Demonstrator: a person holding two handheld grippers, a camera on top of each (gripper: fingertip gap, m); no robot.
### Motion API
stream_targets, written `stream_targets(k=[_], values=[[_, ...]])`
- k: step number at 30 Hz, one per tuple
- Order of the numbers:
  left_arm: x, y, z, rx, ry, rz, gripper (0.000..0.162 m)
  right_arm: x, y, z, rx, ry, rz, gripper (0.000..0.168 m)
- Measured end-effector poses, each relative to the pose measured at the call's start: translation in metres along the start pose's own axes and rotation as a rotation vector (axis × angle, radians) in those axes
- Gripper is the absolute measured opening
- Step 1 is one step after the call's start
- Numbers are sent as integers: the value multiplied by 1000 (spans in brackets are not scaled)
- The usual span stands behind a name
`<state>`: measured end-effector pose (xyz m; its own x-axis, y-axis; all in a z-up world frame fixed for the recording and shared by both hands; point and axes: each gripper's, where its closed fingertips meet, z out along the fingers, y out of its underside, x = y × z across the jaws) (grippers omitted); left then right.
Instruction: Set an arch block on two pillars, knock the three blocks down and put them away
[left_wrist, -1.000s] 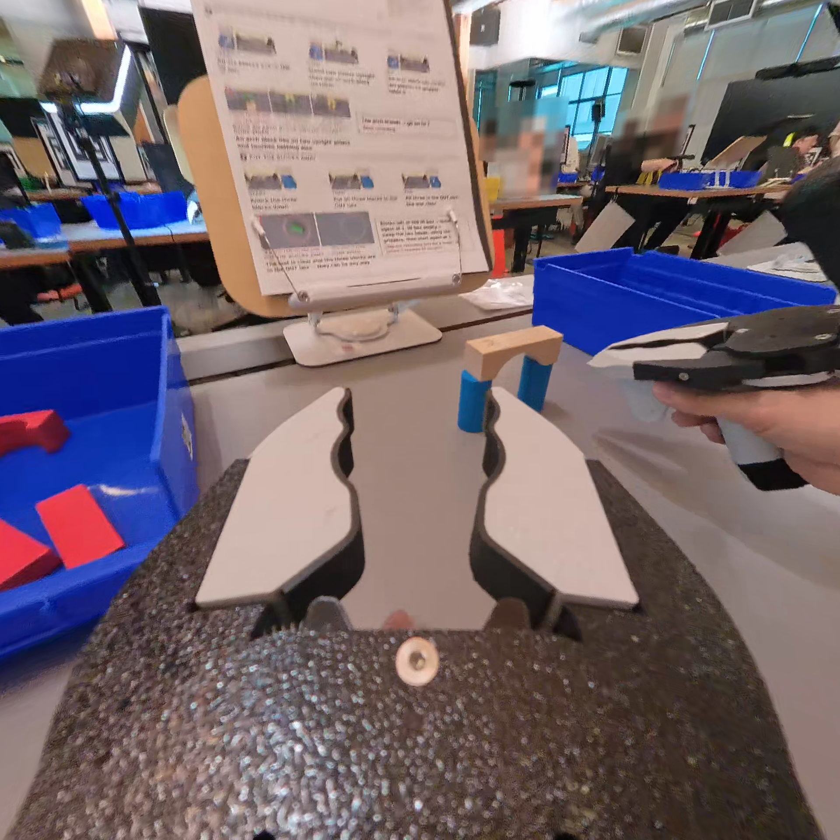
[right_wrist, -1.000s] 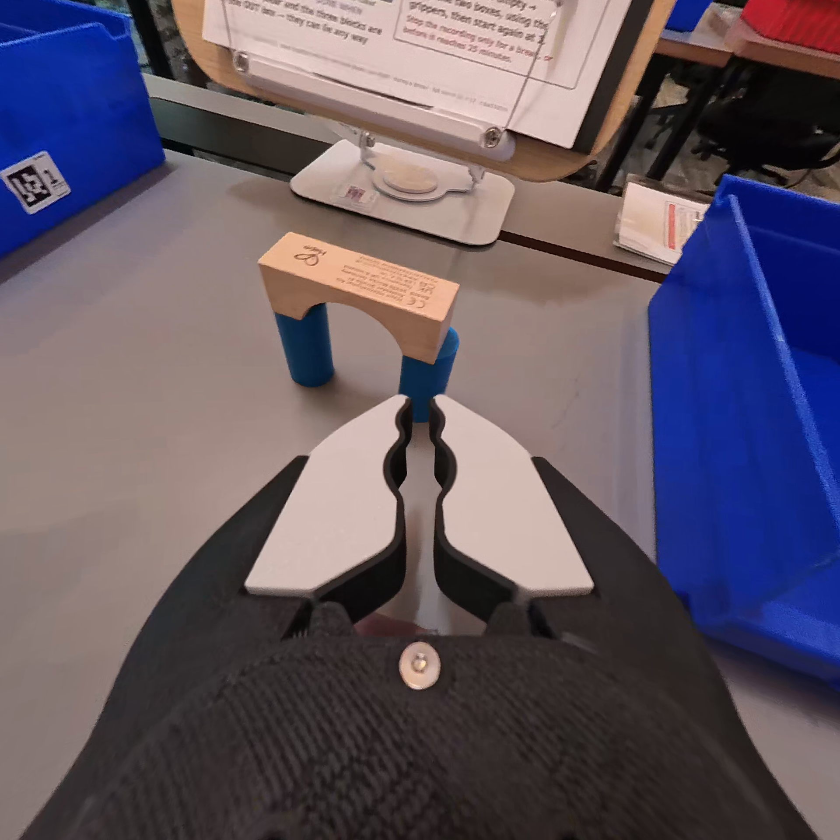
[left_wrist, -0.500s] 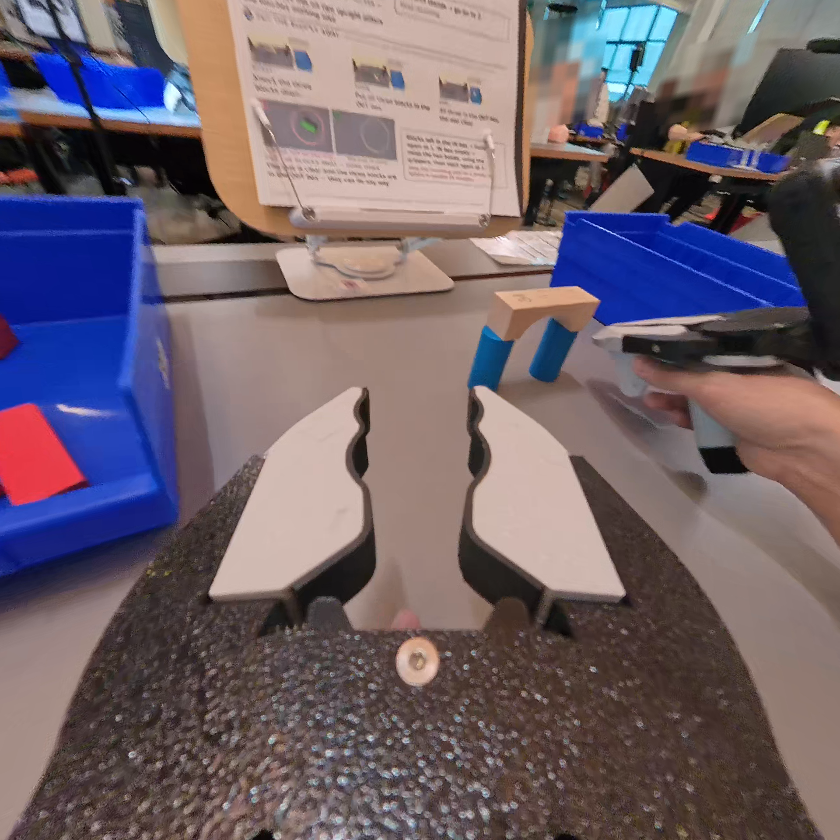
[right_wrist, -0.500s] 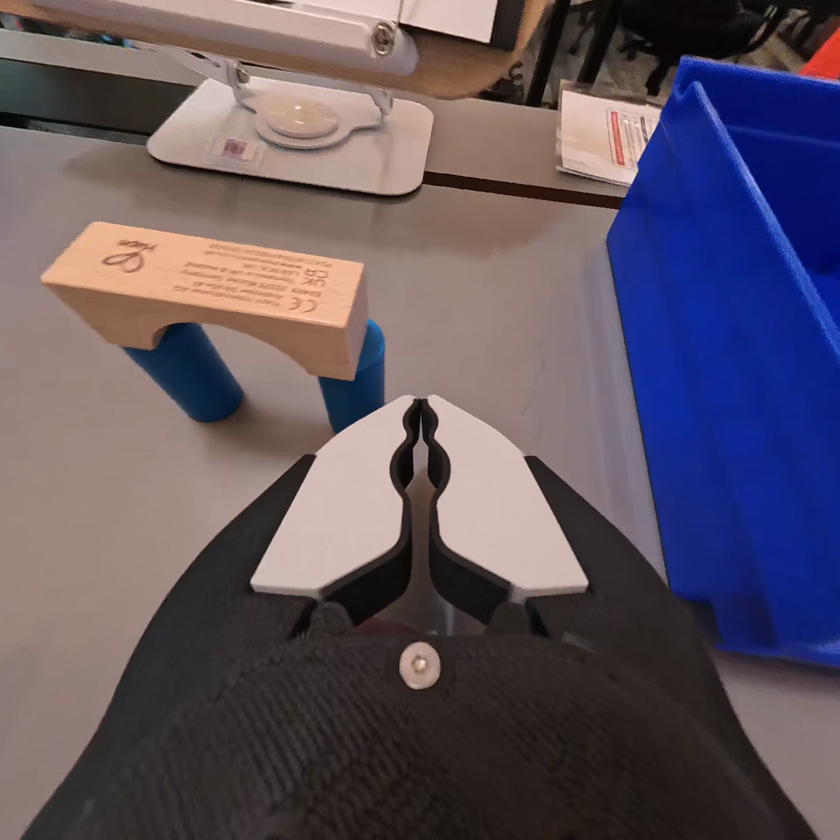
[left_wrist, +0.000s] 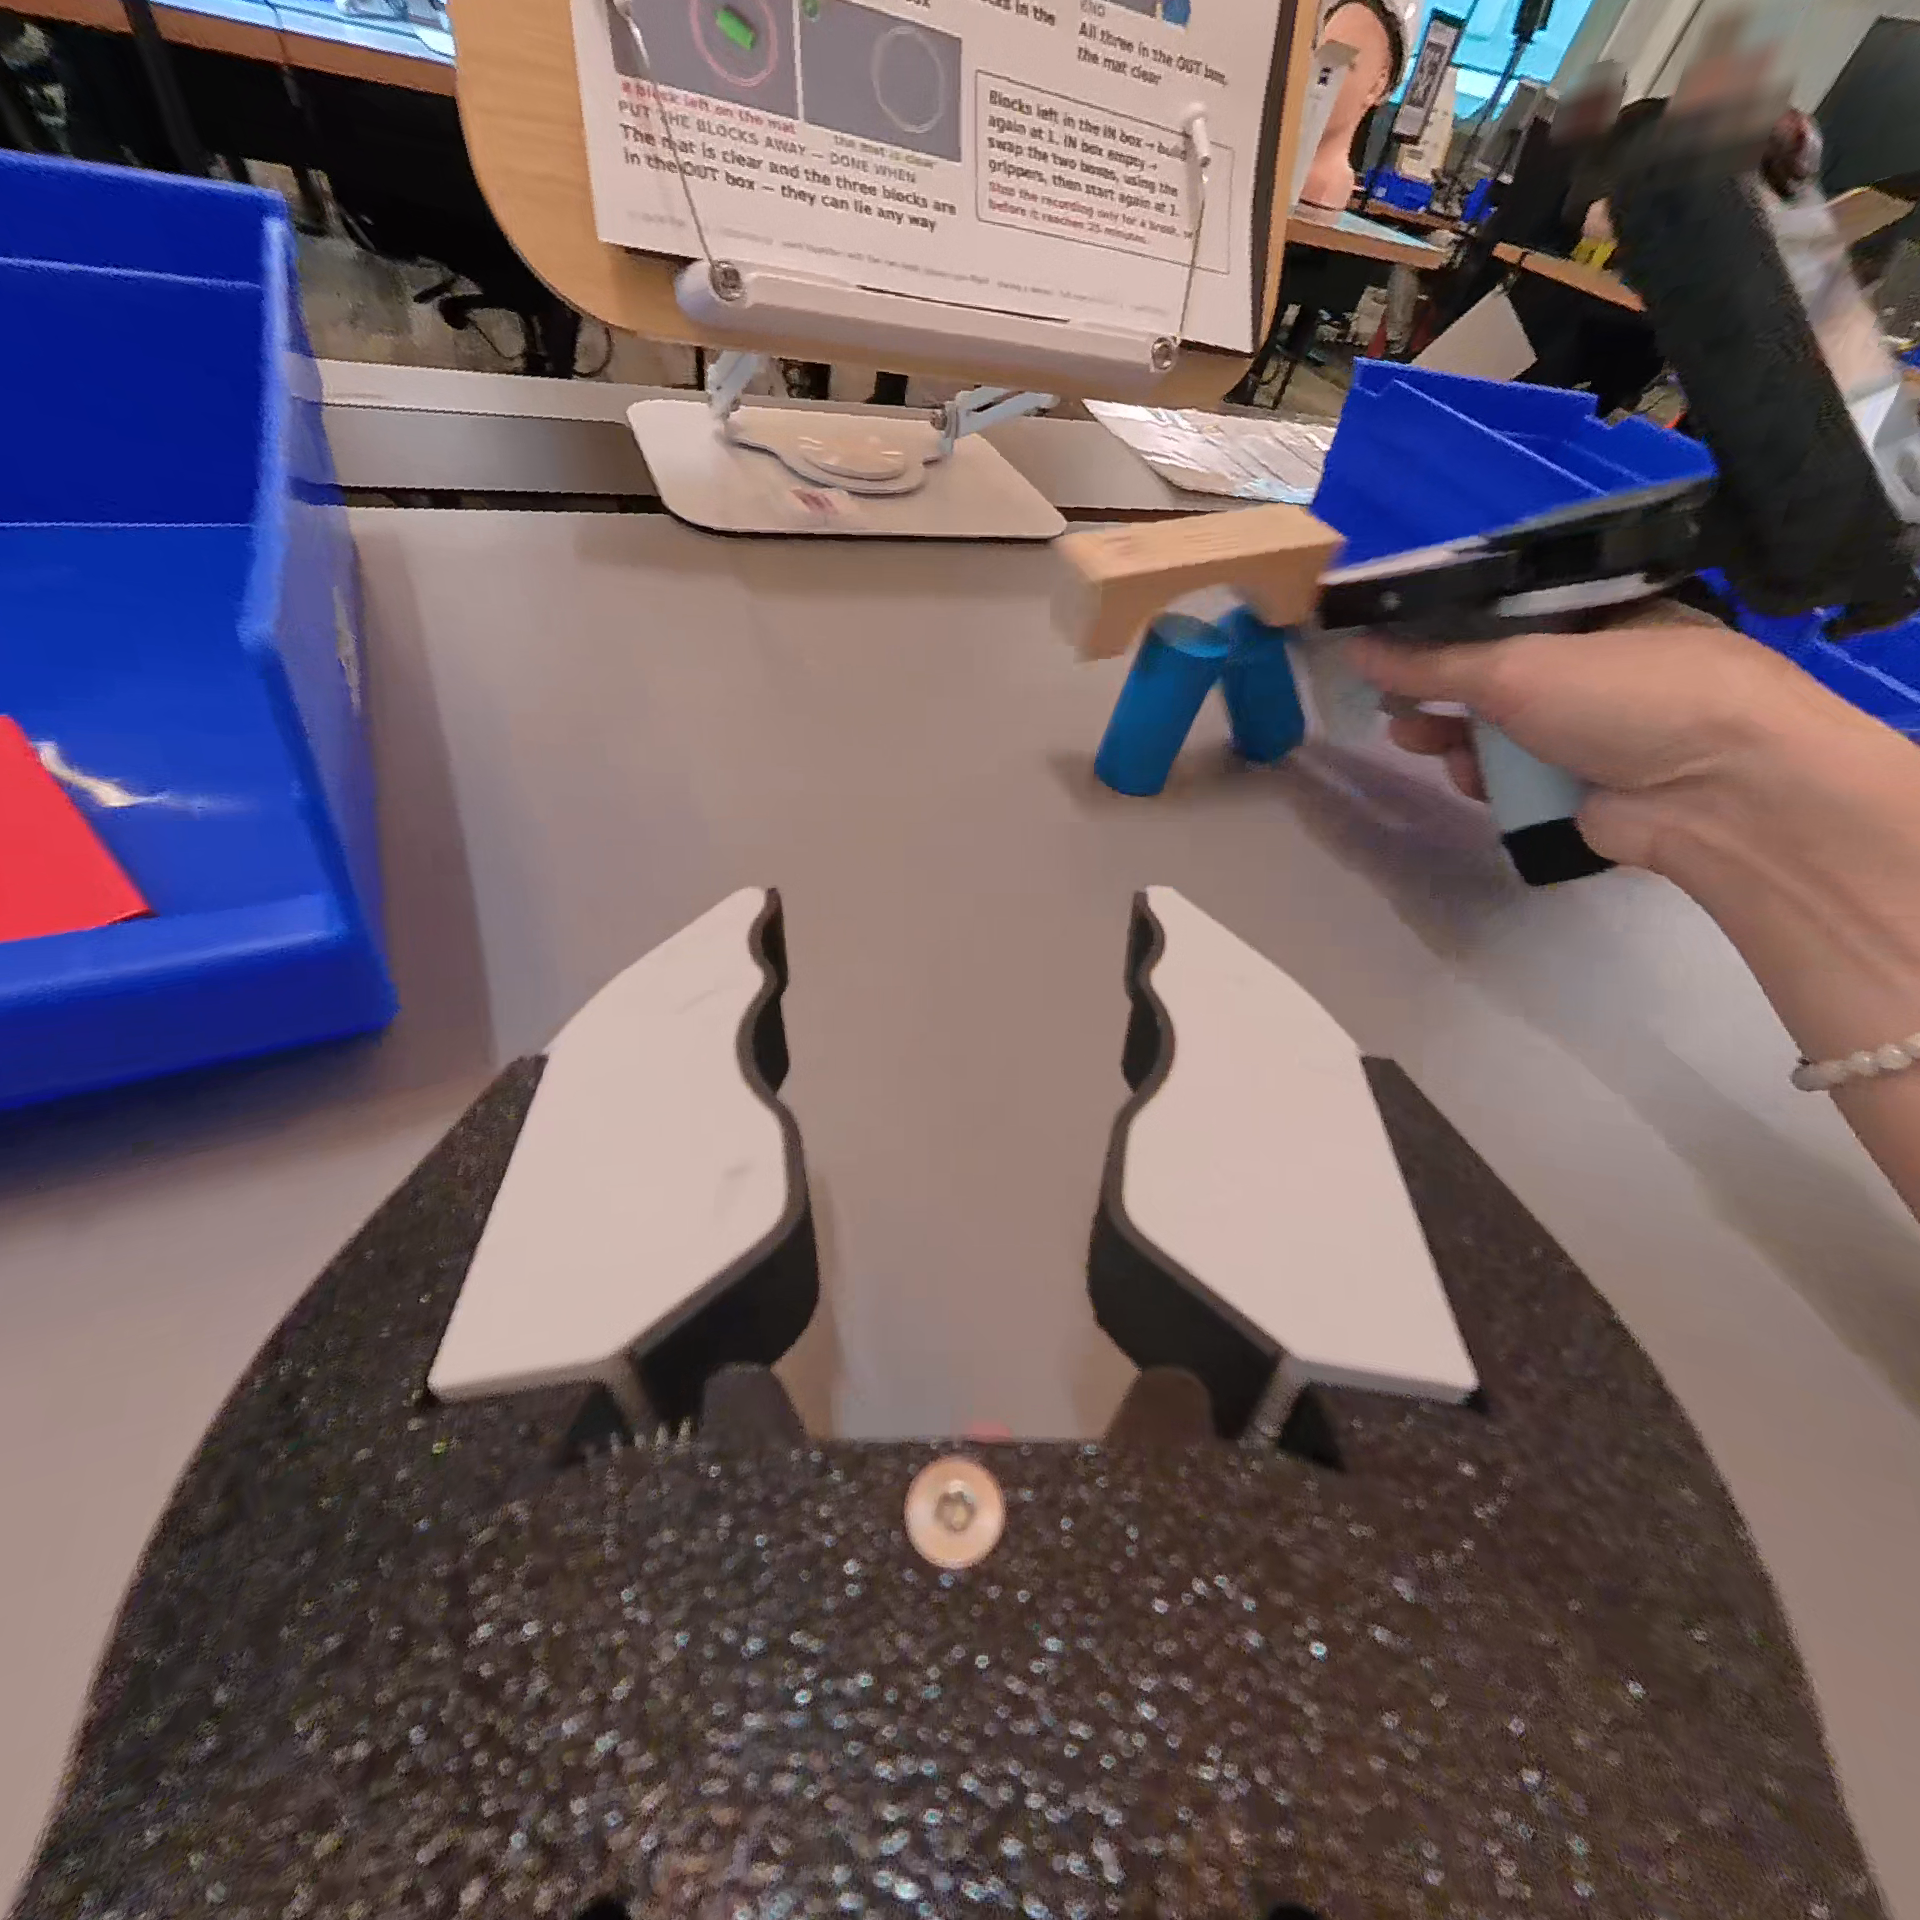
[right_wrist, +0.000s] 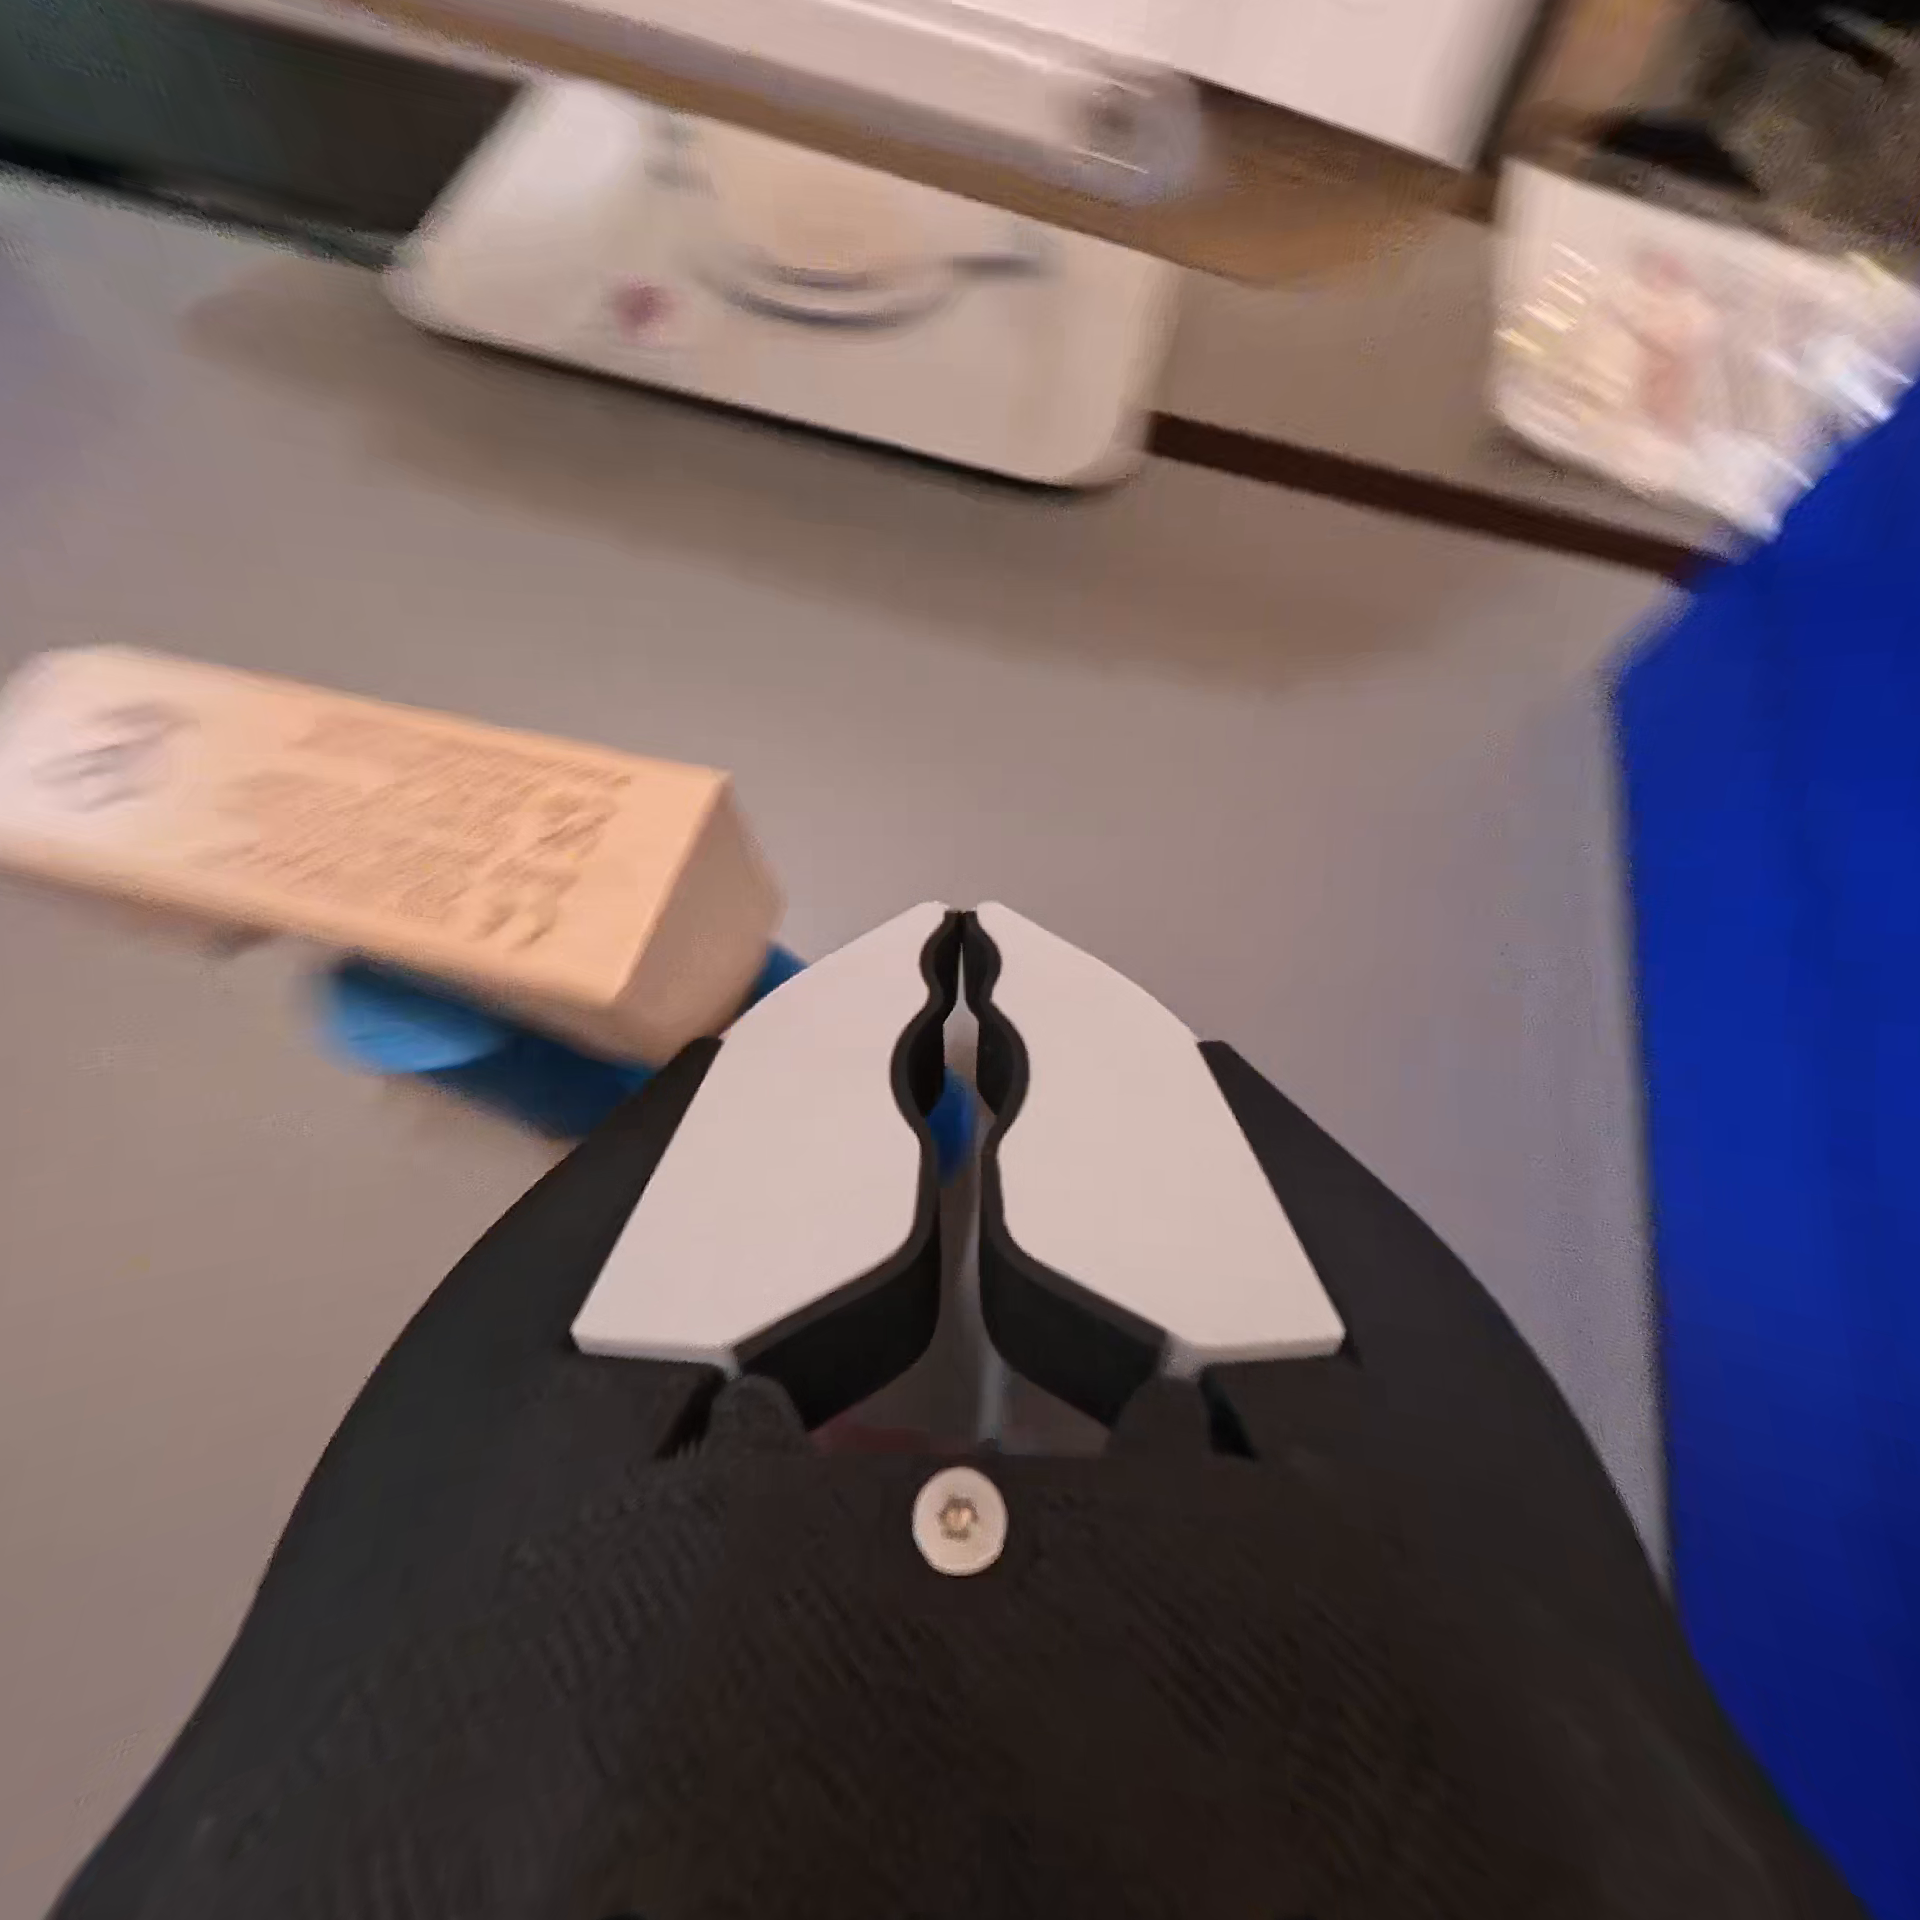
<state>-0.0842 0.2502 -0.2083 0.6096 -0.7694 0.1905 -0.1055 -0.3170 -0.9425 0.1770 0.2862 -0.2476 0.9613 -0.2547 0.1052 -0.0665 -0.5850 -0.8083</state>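
A wooden arch block (left_wrist: 1195, 577) rests tilted on two blue cylinders (left_wrist: 1153, 707) that lean over on the grey table. My right gripper (right_wrist: 961, 914) is shut and empty, its left finger against the near end of the arch (right_wrist: 364, 821). One cylinder (right_wrist: 416, 1023) lies slanted under the arch, and the other shows blue beneath my fingers. The right gripper also shows in the left wrist view (left_wrist: 1507, 571), held by a hand (left_wrist: 1662, 748). My left gripper (left_wrist: 956, 899) is open and empty above bare table, well short of the blocks.
A blue bin (left_wrist: 208, 623) with a red block (left_wrist: 52, 842) stands at the left. Another blue bin (right_wrist: 1787, 935) stands close on the right. A document stand (left_wrist: 852, 457) with a printed sheet is at the back, and a plastic bag (left_wrist: 1205, 447) beside it. Left tips to right tips: about 25 cm.
My right gripper has shut fully and pushed into the arch; the arch has tipped and the cylinders now lean. My left gripper has opened wider.
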Motion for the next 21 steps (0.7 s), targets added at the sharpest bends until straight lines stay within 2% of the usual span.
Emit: stream_targets(k=[1,3,5,9,13,15,16,18,21], values=[[3,1,2,-3,15,-3,62,-29,-9,-2,30,-104,-101,0],[8,4,3,-16,29,8,62,-70,-19,-11,84,-221,-277,0],[7,8,3,-30,17,27,63,-85,-21,-21,84,-252,-334,0],[2,10,0,-32,-1,37,66,-73,-32,-37,111,-212,-348,0],[-6,10,-4,-22,-8,3,69,-37,-44,-49,148,-126,-416,0],[-9,8,-6,-12,-9,-12,70,-15,-46,-46,135,-95,-474,8],[-10,7,-7,-6,-10,-17,70,-12,-43,-43,111,-134,-496,12],[-12,6,-10,5,-10,-24,71,-18,-34,-36,61,-283,-535,21],[-13,7,-12,6,-5,-33,72,-31,-25,-22,-2,-462,-670,48]])
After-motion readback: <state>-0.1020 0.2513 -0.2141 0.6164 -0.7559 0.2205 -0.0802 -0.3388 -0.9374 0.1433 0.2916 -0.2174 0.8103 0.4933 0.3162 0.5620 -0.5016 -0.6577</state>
